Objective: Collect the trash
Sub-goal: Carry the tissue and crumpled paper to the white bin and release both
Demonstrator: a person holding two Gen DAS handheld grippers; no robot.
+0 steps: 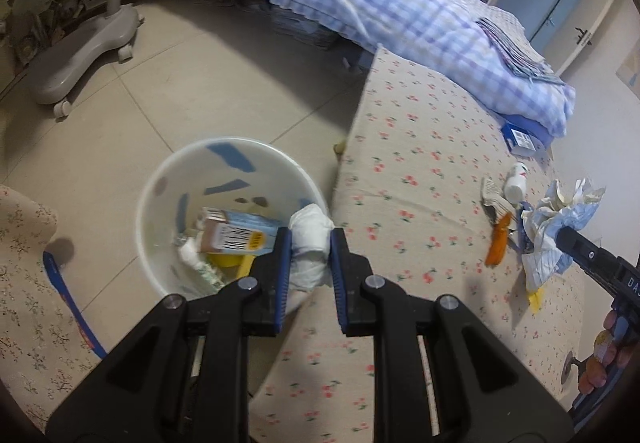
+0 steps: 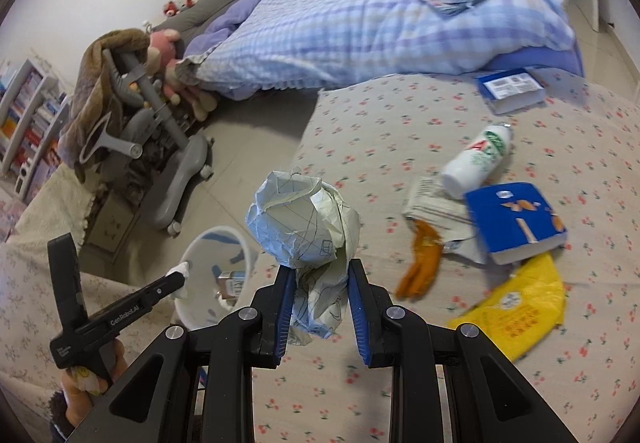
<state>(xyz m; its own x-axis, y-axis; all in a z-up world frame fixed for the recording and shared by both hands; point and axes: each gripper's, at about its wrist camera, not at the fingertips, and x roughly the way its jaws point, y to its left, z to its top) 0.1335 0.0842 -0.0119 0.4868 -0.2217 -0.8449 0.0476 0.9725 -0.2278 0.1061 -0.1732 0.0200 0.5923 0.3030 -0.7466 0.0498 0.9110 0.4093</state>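
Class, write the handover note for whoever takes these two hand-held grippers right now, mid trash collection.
Left hand-held gripper: shut on a white tissue wad, above the white bin's near rim.
Right hand-held gripper: shut on a crumpled paper ball, over the floral surface.
Done: a carton and scraps are in the bin.
Left: drop both; orange wrapper, yellow bag, white bottle.

A white tissue wad [image 1: 310,247] hangs over the white bin [image 1: 160,179] holding cartons, while a crumpled lined paper ball [image 2: 304,219] sits above the floral bed [image 2: 400,115], beside the bin.
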